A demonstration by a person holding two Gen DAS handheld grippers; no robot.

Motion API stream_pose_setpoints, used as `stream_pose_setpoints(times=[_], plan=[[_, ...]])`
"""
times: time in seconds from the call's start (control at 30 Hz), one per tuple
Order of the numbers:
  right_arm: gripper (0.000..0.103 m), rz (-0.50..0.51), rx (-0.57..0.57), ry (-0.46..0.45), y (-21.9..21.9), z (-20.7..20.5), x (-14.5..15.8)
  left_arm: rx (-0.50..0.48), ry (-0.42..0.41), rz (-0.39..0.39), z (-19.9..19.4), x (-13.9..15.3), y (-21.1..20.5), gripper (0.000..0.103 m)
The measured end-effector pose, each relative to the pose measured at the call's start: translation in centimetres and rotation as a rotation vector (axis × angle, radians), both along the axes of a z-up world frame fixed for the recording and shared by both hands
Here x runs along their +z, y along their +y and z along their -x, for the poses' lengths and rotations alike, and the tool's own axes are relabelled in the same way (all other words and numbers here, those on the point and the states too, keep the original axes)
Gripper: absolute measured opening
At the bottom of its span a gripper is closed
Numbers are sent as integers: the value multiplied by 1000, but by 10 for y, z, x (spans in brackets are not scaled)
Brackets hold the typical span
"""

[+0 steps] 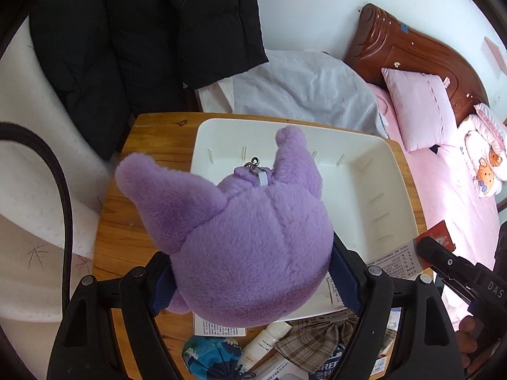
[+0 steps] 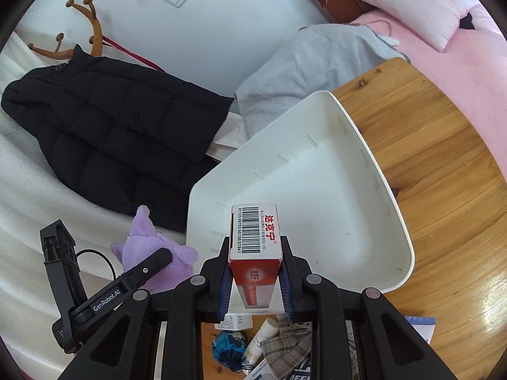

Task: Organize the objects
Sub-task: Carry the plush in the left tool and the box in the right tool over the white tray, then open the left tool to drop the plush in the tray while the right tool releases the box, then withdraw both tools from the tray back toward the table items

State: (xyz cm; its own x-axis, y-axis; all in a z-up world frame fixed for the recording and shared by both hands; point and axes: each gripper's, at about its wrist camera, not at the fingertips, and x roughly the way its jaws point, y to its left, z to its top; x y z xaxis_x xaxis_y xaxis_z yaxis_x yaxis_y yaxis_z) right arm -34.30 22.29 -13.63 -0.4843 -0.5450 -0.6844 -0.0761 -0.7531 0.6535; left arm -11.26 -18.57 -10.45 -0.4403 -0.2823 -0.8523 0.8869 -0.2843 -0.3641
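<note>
Item 1, purple plush toy [image 1: 250, 247]: we had the left gripper [image 1: 253, 280] with its fingers wide and clamped on the toy's round body, above the near-left corner of the white tray [image 1: 374, 171] on the table [image 1: 126, 237]. Fur was long and soft, with 2 pointed ears and a metal key ring [image 1: 254, 162]. Item 2, red-and-white box [image 2: 256, 247]: right gripper [image 2: 255, 288] fingers were pinched narrowly on it, over the tray's near edge. We judged lowering each well inside the rim before letting go best, as the toy could roll.
</note>
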Motion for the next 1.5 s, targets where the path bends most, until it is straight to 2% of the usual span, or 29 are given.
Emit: stream_pose_setpoints(times=[0.6, 0.7, 0.77, 1.1, 1.5], plan=[[30, -29, -4, -54, -7, 17, -20, -20, -25, -33, 8, -8, -9, 85], [42, -30, -21, -55, -4, 15, -20, -14, -18, -21, 7, -4, -11, 85], [53, -29, -35, -47, -2, 14, -19, -14, -17, -20, 7, -3, -12, 85], [63, -60, -99, -11, 12, 1, -4, -12, -14, 24, 6, 13, -7, 85], [68, -109, -138, 94, 31, -36, 37, 19, 18, 140, -14, 60, 18, 85]])
